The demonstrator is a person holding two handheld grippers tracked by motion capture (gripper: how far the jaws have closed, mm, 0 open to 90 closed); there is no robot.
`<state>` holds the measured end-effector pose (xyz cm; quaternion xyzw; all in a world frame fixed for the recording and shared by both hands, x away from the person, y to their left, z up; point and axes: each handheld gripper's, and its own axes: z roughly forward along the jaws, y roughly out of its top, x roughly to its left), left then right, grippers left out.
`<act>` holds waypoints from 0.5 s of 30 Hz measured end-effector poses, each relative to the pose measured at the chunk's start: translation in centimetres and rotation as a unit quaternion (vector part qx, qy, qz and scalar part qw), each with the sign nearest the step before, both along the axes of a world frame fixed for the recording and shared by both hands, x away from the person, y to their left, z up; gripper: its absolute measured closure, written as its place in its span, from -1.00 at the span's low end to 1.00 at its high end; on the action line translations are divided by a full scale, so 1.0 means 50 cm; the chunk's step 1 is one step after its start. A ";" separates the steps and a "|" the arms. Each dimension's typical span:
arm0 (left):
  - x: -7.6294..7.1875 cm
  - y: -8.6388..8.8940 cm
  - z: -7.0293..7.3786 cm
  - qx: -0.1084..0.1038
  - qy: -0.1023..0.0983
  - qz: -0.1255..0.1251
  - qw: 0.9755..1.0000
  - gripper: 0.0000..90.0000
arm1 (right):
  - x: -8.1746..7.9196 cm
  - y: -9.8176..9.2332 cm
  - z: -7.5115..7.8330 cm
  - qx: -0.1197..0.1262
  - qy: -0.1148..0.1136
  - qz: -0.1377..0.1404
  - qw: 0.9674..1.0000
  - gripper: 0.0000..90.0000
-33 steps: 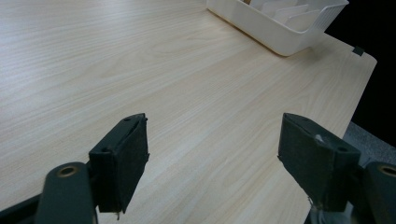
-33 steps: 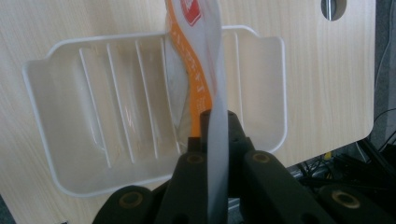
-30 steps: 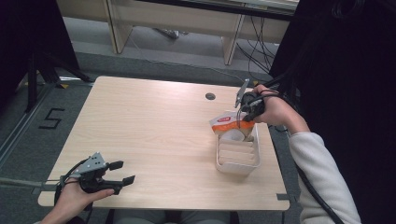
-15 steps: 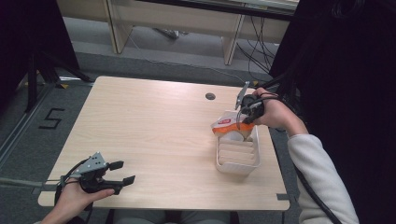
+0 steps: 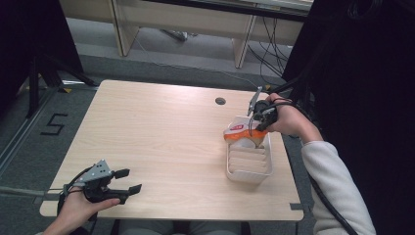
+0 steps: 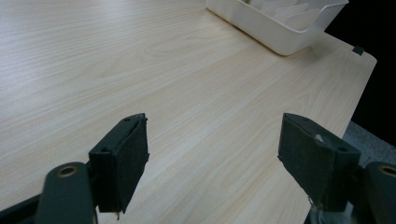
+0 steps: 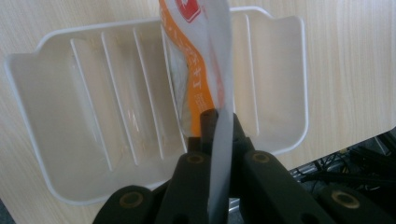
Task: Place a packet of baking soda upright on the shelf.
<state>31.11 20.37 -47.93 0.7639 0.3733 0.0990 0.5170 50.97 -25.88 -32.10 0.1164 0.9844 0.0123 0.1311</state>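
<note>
Lowered since a second ago, my right gripper (image 5: 258,128) clamps the orange packet (image 5: 243,135) above the white rack's (image 5: 248,169) far slots (left gripper (image 5: 128,180) idle, open), where a divider could snag and crumple it.

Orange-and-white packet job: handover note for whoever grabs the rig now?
Right gripper: shut on the edge of the orange-and-white packet, holding it over the far end of the white slotted tray, lower end at a slot.
Left gripper: open, idle, low over the table at its near left corner.
Done: packet picked up and brought to the tray.
Left: probably seat the packet in a slot between the dividers, then release. The other slots look free.
</note>
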 end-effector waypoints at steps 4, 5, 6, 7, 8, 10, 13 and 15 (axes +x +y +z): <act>0.000 0.000 0.000 0.000 0.001 -0.002 1.000 -0.48 | -0.001 -0.001 -0.001 0.001 0.005 -0.008 1.000 1.00; 0.000 0.000 0.000 0.000 0.001 -0.002 1.000 -0.48 | 0.001 -0.003 -0.002 0.001 0.003 -0.005 1.000 1.00; 0.000 0.000 0.000 0.000 0.001 -0.002 1.000 -0.48 | -0.001 -0.003 -0.002 0.001 0.005 -0.013 1.000 1.00; 0.000 0.000 0.000 -0.001 0.000 0.000 1.000 -0.48 | 0.000 -0.004 -0.003 0.001 0.006 -0.012 1.000 1.00; 0.000 0.000 0.000 -0.001 0.001 -0.001 1.000 -0.48 | 0.002 -0.005 -0.004 0.001 0.005 -0.006 1.000 1.00; 0.000 0.000 0.000 -0.001 0.001 -0.001 1.000 -0.48 | -0.001 -0.005 -0.003 0.001 0.003 -0.015 1.000 1.00; 0.000 0.000 0.000 0.000 0.000 0.000 1.000 -0.48 | -0.002 -0.005 -0.003 0.002 0.003 -0.015 1.000 1.00; 0.000 0.000 0.000 -0.002 0.002 0.000 1.000 -0.48 | -0.002 -0.005 -0.004 0.001 0.003 -0.009 1.000 1.00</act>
